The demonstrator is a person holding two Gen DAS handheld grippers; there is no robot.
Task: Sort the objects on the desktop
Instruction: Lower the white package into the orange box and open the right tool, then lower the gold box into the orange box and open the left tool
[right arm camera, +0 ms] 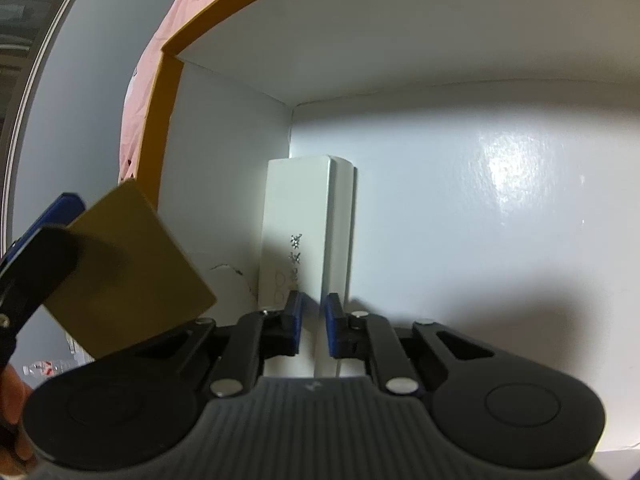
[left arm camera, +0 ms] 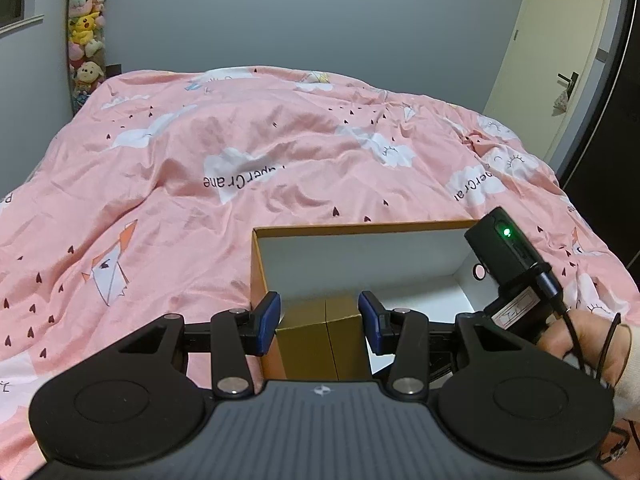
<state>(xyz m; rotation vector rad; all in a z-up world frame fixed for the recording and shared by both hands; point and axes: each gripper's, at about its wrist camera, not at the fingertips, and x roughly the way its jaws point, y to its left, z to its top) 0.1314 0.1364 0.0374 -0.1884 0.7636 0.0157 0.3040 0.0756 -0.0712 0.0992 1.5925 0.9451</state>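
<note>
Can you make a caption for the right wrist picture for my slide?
Right gripper nearly closed around the edge of a white box inside the open cardboard box; a gold box hovers alongside.

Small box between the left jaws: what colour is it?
Mustard gold, plain: the small box shows best in the left wrist view.

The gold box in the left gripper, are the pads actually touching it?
Touching. The left wrist view shows both blue pads of the left gripper pressed flat against the sides of the gold box, with no gap, above the open tray.
</note>
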